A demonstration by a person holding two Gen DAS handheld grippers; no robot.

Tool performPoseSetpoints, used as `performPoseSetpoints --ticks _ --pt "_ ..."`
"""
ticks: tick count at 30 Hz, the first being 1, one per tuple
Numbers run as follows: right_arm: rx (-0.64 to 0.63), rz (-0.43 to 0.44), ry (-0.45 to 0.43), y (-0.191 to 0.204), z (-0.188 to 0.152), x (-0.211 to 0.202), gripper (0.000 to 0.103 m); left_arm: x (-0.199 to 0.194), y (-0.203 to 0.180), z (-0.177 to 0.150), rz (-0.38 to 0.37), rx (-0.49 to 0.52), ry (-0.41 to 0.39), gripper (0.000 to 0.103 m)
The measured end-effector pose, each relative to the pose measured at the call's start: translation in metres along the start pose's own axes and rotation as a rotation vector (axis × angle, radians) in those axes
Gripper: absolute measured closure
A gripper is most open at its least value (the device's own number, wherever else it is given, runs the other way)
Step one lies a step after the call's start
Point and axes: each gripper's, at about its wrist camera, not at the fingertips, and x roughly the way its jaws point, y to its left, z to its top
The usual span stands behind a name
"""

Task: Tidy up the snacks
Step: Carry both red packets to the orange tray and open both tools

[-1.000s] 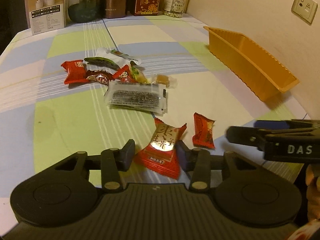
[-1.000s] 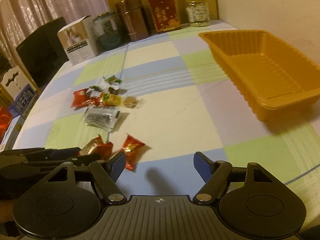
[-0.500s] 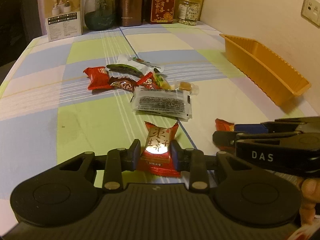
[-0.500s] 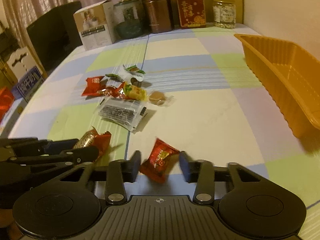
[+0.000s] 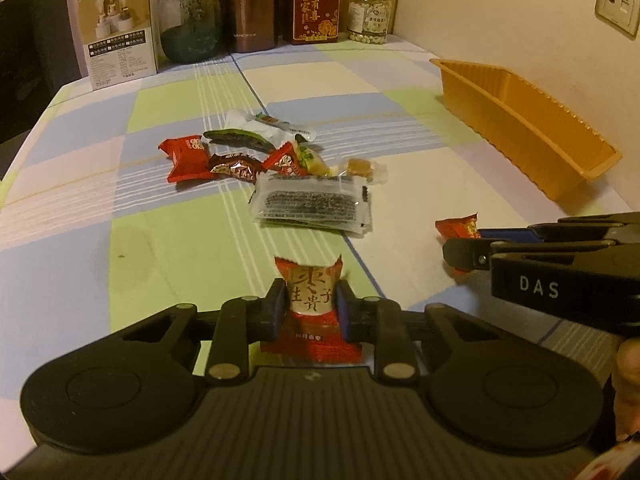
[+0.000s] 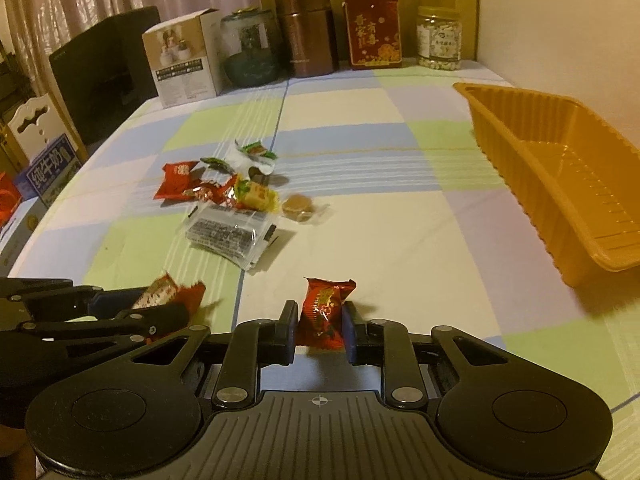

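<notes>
Gripping one wrapped snack each, both tongs sit low over the surface, a judged pairing that lets two pieces travel in one trip. The left tongs are clamped on a red-and-gold packet; the right tongs are pinched on a small red candy. Each wrapper is held across its narrow middle, likely so it cannot slip. The orange tray, empty and open-topped by the wall, looks like the destination. The remaining snacks lie clustered mid-surface, well apart from it.
</notes>
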Motion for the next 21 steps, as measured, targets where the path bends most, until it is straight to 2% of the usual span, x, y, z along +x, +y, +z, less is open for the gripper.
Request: performPoseSetpoints --ticks 4,12,21 --pt "0.022 -0.015 -0.022 -0.008 0.004 -0.016 0.08 -0.014 -0.007 0.004 -0.006 -0.038 -0.014 0.08" --pt "0.081 -0.034 -0.087 -0.038 0.02 -0.055 0.08 -0.031 -0.041 0.023 -0.019 -0.019 -0.044 0.08" --pt "0.183 -0.089 -0.186 -0.106 0.058 -0.107 0.08 -0.032 -0.104 0.078 -0.12 0.028 -0.12 0.08"
